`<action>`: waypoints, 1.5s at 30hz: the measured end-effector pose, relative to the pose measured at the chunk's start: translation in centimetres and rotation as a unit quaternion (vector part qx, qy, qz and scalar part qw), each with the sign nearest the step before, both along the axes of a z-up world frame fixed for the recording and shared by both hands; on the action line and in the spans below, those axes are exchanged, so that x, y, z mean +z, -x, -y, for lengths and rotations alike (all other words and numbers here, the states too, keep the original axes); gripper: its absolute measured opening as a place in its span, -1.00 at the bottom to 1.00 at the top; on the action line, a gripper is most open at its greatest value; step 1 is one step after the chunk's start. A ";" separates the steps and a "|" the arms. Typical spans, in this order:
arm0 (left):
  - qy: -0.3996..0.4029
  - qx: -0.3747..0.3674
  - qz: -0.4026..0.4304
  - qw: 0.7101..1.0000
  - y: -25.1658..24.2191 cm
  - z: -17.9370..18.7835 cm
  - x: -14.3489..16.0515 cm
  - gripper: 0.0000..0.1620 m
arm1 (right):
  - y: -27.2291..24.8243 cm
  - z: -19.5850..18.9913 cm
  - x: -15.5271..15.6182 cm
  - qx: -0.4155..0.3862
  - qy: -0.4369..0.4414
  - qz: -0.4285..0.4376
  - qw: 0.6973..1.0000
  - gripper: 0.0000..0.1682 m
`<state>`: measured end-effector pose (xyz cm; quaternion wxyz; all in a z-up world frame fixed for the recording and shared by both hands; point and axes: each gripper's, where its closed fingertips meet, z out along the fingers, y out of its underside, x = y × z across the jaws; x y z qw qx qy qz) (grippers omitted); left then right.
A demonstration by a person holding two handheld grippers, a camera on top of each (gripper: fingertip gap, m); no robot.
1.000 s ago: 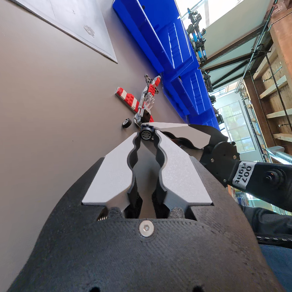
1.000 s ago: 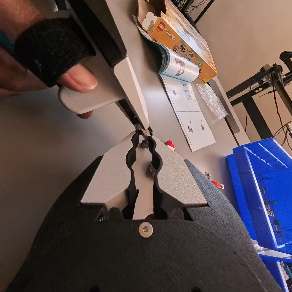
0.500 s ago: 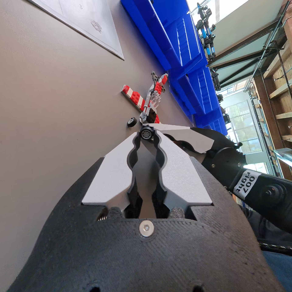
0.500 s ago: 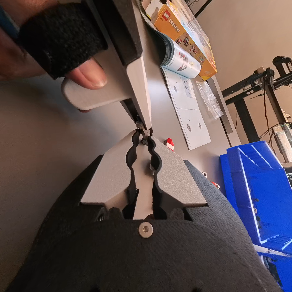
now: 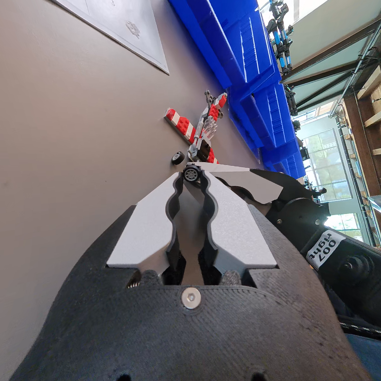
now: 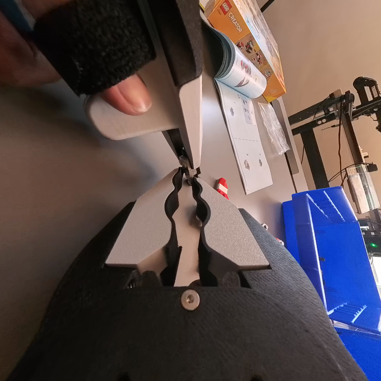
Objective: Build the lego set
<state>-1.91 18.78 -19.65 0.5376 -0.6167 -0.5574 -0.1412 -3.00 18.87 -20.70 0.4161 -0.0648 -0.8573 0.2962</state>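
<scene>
My left gripper [image 5: 191,175] is shut on a small wheel [image 5: 192,174] with a black tyre and grey hub, held above the table. My right gripper [image 6: 188,177] is shut on a small grey axle piece [image 6: 186,165] and meets the left gripper's fingertips [image 6: 192,158] tip to tip. In the left wrist view the right gripper [image 5: 226,175] comes in from the right and touches the wheel. A red and white lego plane model [image 5: 203,132] lies on the table beyond, with a loose wheel [image 5: 178,157] beside it.
Blue bins [image 5: 237,51] line the table's far side and also show in the right wrist view [image 6: 329,247]. An instruction booklet [image 6: 243,115], an orange lego box [image 6: 247,35] and a clear plastic bag [image 6: 272,127] lie farther off. A person's thumb [image 6: 127,99] presses the left gripper. The tips of both grippers are at nearly the same place.
Both grippers stay shut and tip to tip. The pair has shifted and tilted slightly, and the left gripper looms larger in the right wrist view.
</scene>
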 end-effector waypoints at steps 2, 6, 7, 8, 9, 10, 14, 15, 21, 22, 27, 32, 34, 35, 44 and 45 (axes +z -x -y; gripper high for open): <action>0.003 0.001 0.001 1.000 0.0 0.0 -0.1 -0.77 | 0.0 0.0 -0.1 0.000 -0.001 0.002 1.000 -0.87; 0.008 0.002 0.002 1.000 0.1 0.0 -0.2 -0.77 | 0.1 0.0 -0.3 -0.002 -0.006 0.004 1.000 -0.87; 0.009 0.003 0.002 1.000 0.1 0.0 -0.2 -0.77 | 0.1 0.0 -0.3 -0.003 -0.006 0.005 1.000 -0.87; 0.009 0.003 0.002 1.000 0.1 0.0 -0.2 -0.77 | 0.1 0.0 -0.3 -0.003 -0.006 0.005 1.000 -0.87; 0.010 0.003 0.002 1.000 0.1 0.0 -0.2 -0.77 | 0.1 0.0 -0.3 -0.003 -0.007 0.005 1.000 -0.88; 0.010 0.003 0.002 1.000 0.1 0.0 -0.3 -0.77 | 0.1 0.0 -0.3 -0.004 -0.008 0.005 1.000 -0.88; 0.009 0.005 0.004 1.000 0.1 0.0 -0.3 -0.77 | 0.1 0.0 -0.4 -0.003 -0.012 0.004 1.000 -0.88; 0.008 0.005 0.005 1.000 0.1 0.0 -0.3 -0.77 | 0.1 0.0 -0.4 -0.003 -0.014 0.003 1.000 -0.89; -0.001 0.009 0.012 1.000 0.2 0.1 -0.3 -0.77 | 0.1 0.1 -0.4 -0.001 -0.022 -0.006 1.000 -0.91; -0.004 0.009 0.014 1.000 0.2 0.1 -0.3 -0.77 | 0.1 0.1 -0.4 0.000 -0.024 -0.008 1.000 -0.91; -0.010 0.011 0.016 1.000 0.2 0.2 -0.2 -0.76 | 0.1 0.1 -0.4 0.001 -0.027 -0.012 1.000 -0.92; -0.018 0.011 0.020 1.000 0.2 0.2 -0.1 -0.77 | 0.1 0.1 -0.3 0.000 -0.027 -0.017 1.000 -0.92; -0.024 0.012 0.022 0.999 0.2 0.2 -0.1 -0.76 | 0.2 0.1 -0.2 0.000 -0.026 -0.020 0.999 -0.91; -0.027 0.012 0.024 0.999 0.3 0.2 -0.1 -0.77 | 0.2 0.2 -0.2 0.000 -0.026 -0.022 0.999 -0.91; -0.038 0.015 0.032 0.999 0.3 0.4 -0.1 -0.77 | 0.3 0.2 -0.1 0.001 -0.042 -0.041 0.998 -0.92; -0.039 0.015 0.033 0.999 0.3 0.4 -0.1 -0.77 | 0.3 0.2 -0.1 0.001 -0.042 -0.041 0.998 -0.92</action>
